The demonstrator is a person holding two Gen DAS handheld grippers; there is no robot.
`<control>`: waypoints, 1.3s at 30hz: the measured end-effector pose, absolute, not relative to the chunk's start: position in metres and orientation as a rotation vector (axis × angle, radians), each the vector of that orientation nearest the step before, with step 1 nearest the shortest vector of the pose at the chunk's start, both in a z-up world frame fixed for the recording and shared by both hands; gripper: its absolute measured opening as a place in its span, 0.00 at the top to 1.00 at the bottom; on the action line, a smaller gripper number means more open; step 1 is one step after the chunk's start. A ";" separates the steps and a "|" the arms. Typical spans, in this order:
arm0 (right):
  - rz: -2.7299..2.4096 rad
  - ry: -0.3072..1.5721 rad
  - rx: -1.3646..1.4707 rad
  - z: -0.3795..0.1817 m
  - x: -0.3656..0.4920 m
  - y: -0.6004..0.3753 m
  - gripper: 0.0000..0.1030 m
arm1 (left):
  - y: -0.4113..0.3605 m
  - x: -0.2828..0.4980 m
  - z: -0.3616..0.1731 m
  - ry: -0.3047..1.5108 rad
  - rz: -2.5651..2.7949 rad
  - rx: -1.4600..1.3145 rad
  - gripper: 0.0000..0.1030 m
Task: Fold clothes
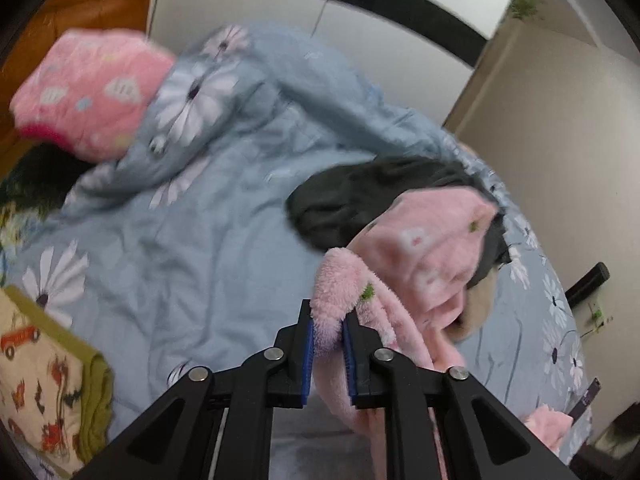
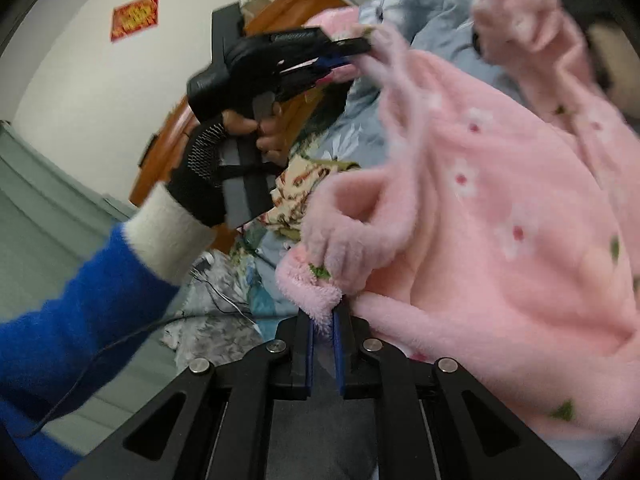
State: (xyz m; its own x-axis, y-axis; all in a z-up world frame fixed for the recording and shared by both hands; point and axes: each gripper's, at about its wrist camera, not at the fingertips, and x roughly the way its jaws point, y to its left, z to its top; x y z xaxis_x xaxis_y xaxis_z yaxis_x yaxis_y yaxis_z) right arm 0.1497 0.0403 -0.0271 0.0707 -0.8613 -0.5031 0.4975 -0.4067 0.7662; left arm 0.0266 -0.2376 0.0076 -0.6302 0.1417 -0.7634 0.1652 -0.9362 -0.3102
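Note:
A pink fleece garment (image 1: 432,256) with small flowers is held up over the bed by both grippers. My left gripper (image 1: 329,320) is shut on one fluffy edge of it. It also shows in the right wrist view (image 2: 352,50), held by a gloved hand and pinching the garment's upper edge. My right gripper (image 2: 323,316) is shut on another edge of the pink garment (image 2: 500,220), which hangs to the right and fills that view. A dark garment (image 1: 360,196) lies on the bed behind it.
The bed has a light blue daisy-print quilt (image 1: 192,240). A pink folded blanket (image 1: 88,92) lies by the wooden headboard (image 1: 80,4). A yellow patterned cloth (image 1: 44,380) lies at the near left. A cable (image 2: 120,340) trails past the person's blue sleeve (image 2: 72,328).

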 end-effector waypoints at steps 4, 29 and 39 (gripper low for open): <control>-1.610 -0.406 1.302 -0.039 0.137 0.010 0.92 | -0.248 0.041 -0.028 0.639 -2.632 1.477 0.80; -2.613 -0.517 1.395 0.005 0.170 0.353 0.52 | -0.146 0.156 -0.074 0.640 -2.426 1.755 0.35; -2.494 -0.584 1.700 -0.056 0.179 0.409 0.49 | -0.159 0.155 -0.094 0.444 -2.194 1.808 0.32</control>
State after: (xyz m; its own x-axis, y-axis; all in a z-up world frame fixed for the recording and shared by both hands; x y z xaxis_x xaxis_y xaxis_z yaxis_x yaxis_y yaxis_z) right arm 0.1789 0.4090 -0.0562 -0.3871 -0.2644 -0.8833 -0.1552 -0.9257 0.3451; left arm 0.1553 -0.1590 -0.0945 -0.1896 -0.0087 -0.9818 0.3895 -0.9186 -0.0671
